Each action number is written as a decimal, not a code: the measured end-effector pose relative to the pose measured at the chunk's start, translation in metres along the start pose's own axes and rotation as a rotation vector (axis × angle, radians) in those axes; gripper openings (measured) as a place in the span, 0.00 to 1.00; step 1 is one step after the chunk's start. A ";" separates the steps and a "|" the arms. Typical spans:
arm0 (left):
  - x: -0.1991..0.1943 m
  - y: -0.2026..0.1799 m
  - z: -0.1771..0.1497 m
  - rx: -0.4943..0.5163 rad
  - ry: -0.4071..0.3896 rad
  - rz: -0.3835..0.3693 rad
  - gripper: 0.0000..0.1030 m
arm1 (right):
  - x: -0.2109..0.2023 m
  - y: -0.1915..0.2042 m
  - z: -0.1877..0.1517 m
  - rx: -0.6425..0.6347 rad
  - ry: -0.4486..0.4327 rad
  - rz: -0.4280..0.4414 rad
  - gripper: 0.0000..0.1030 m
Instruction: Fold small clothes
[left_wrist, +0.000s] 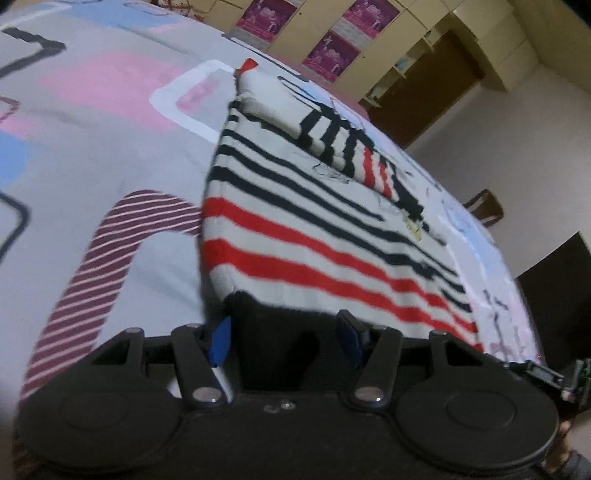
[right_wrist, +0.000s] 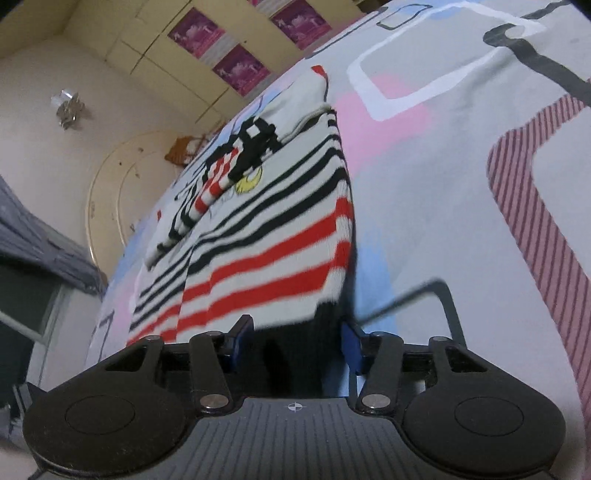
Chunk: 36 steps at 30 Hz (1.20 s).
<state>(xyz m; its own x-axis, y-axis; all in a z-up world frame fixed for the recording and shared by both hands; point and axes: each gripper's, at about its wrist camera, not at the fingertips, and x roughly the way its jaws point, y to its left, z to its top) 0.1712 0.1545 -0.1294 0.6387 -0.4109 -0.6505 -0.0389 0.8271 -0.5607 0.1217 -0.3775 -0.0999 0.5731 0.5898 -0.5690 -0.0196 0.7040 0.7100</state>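
Observation:
A white sweater (left_wrist: 295, 229) with black and red stripes lies flat on the patterned bed sheet (left_wrist: 110, 122), its sleeves (left_wrist: 332, 136) folded across the chest. My left gripper (left_wrist: 284, 338) is at the near left corner, its blue pads (left_wrist: 221, 339) closed on the bunched black hem (left_wrist: 280, 317). In the right wrist view the same sweater (right_wrist: 266, 236) runs away from me. My right gripper (right_wrist: 295, 338) holds the near right corner, and the black hem (right_wrist: 295, 332) fills the gap between its pads (right_wrist: 349, 343).
The grey, pink and blue sheet (right_wrist: 443, 184) spreads wide on both sides of the sweater. Beyond the bed stand a cream wardrobe with purple posters (left_wrist: 332, 55) and a wooden chair (left_wrist: 484, 206). Grey cloth (right_wrist: 37, 240) hangs at the far left of the right wrist view.

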 end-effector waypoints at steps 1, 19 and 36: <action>0.002 0.002 0.001 -0.016 -0.001 -0.025 0.55 | 0.003 0.000 0.002 0.002 0.000 0.007 0.49; -0.003 0.010 -0.015 -0.052 -0.025 0.044 0.06 | -0.009 -0.012 -0.011 -0.048 0.078 -0.010 0.04; -0.027 -0.048 0.103 -0.122 -0.319 -0.161 0.06 | -0.023 0.064 0.122 -0.046 -0.267 0.219 0.04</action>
<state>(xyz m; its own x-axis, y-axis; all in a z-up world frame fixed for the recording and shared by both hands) 0.2350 0.1647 -0.0324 0.8507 -0.3759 -0.3674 0.0024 0.7017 -0.7125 0.2072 -0.3948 0.0095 0.7454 0.6087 -0.2718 -0.1993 0.5925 0.7806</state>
